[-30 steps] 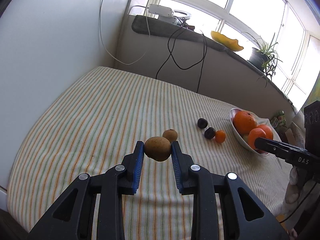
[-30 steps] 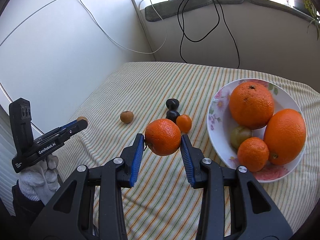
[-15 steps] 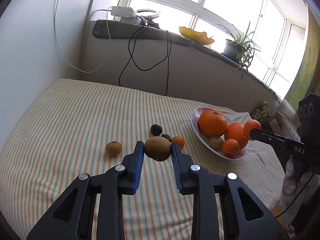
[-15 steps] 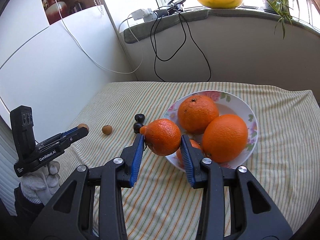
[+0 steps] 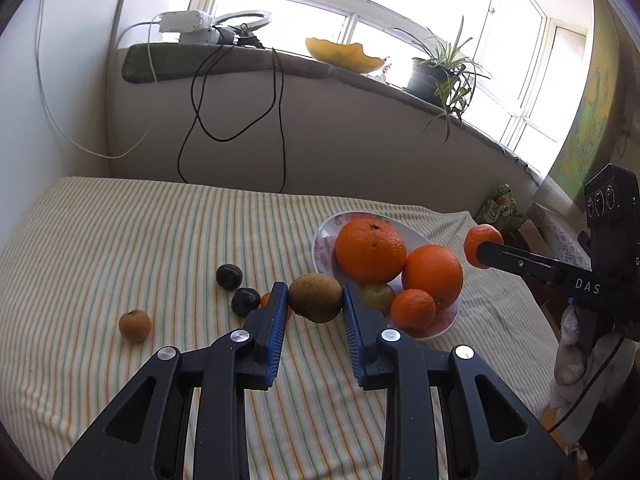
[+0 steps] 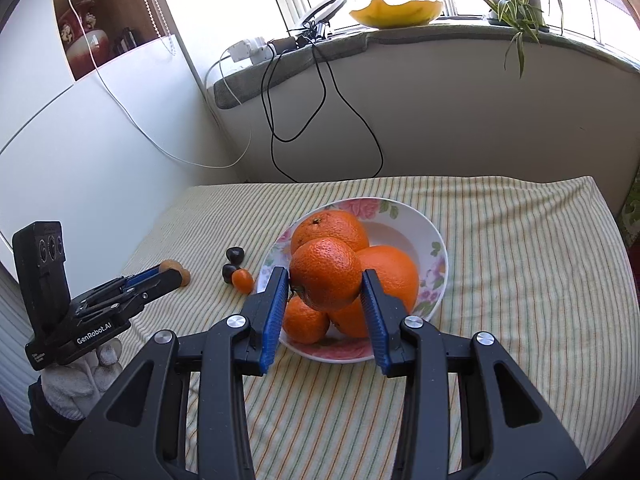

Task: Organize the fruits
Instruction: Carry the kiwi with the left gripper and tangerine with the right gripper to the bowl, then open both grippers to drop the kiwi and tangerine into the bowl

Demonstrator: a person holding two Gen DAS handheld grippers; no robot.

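Observation:
My left gripper (image 5: pixel 315 300) is shut on a brown kiwi (image 5: pixel 315 297) and holds it above the cloth, just left of the floral plate (image 5: pixel 325 236). My right gripper (image 6: pixel 325 278) is shut on a mandarin (image 6: pixel 326 274) and holds it above the plate (image 6: pixel 404 220), over the near oranges. The plate holds two big oranges (image 5: pixel 370 250), a small mandarin (image 5: pixel 413 310) and a greenish fruit (image 5: pixel 378 296). On the cloth left of the plate lie two dark plums (image 5: pixel 229 276), a tiny orange fruit (image 6: pixel 242 280) and a small brown fruit (image 5: pixel 135 325).
The table carries a striped cloth (image 5: pixel 120 240). Behind it a low wall has hanging cables (image 5: pixel 240 120); its sill bears a yellow bowl (image 5: pixel 344 54), a potted plant (image 5: pixel 440 76) and a power strip. A white wall closes the left side.
Both grippers have swung toward the plate with their fruit. The mandarin went from left of the plate to above it. The kiwi came close to the plate's left edge.

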